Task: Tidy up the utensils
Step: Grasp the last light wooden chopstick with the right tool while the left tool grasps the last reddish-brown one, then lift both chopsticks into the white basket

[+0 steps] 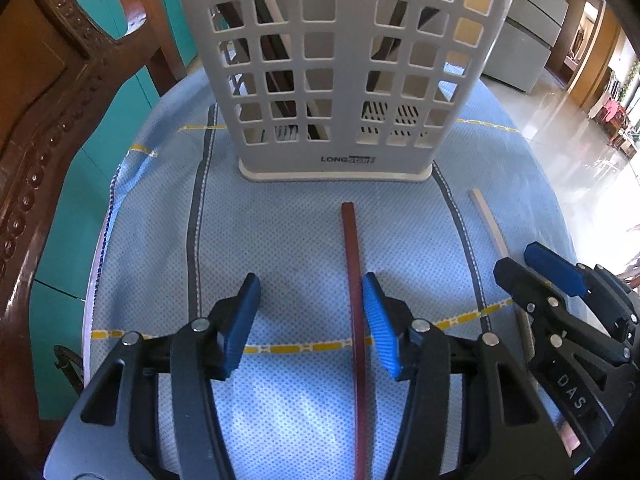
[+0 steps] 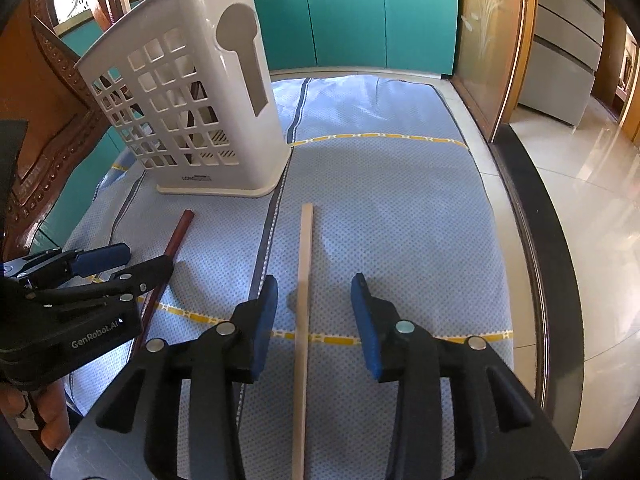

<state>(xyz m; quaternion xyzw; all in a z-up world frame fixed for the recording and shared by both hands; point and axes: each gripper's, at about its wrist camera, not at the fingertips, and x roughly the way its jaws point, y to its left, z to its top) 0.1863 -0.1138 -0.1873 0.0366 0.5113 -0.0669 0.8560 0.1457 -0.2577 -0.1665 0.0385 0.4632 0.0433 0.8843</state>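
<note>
While the left gripper (image 1: 310, 320) hangs low over the blue cloth (image 1: 280, 232), its jaws stand wide, and the dark red chopstick (image 1: 354, 280) lies between them, just beside or perhaps touching the right-hand pad; nothing is clamped yet. Ahead stands the grey slotted utensil holder (image 1: 340, 80), with several sticks already leaning inside, so I judge the sorting partly done and this step a reach for the next piece. Off to the right, the other tool's blue pad shows near a pale stick. From the right wrist view, the right gripper (image 2: 314, 320) is likewise spread wide, straddling the pale wooden chopstick (image 2: 305, 280), which lies lengthwise on the cloth, closer to the left pad. The holder sits further off to the left. Next, each claw would need to settle lower, centre on its stick, close firmly, then lift and tip it into the holder's open top.
</note>
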